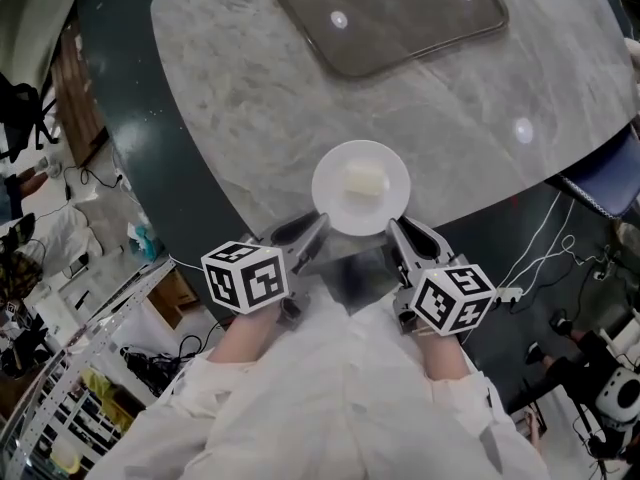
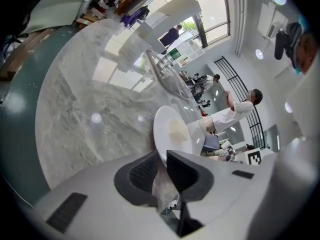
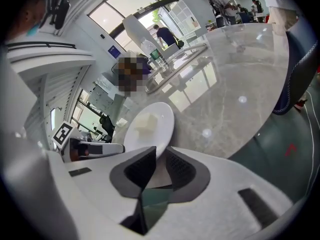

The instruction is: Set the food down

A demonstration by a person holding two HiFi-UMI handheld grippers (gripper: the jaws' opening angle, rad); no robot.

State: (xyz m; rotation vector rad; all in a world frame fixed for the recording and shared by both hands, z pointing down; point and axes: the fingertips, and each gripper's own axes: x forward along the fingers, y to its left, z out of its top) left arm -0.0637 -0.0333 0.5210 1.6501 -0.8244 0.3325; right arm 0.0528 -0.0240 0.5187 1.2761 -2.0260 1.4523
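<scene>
Food [image 1: 365, 180] on plate [image 1: 335, 206], dead ahead between both claws.
We find left gripper [image 1: 318, 230] and right gripper [image 1: 395, 230] each pinching its near rim; table [image 1: 250, 98] lies just beyond.

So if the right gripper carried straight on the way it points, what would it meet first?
The round white plate: the right gripper has its rim pinched between the jaws. Further along that line sits the pale food cube, then grey marble tabletop, though depth is hard to judge.
</scene>
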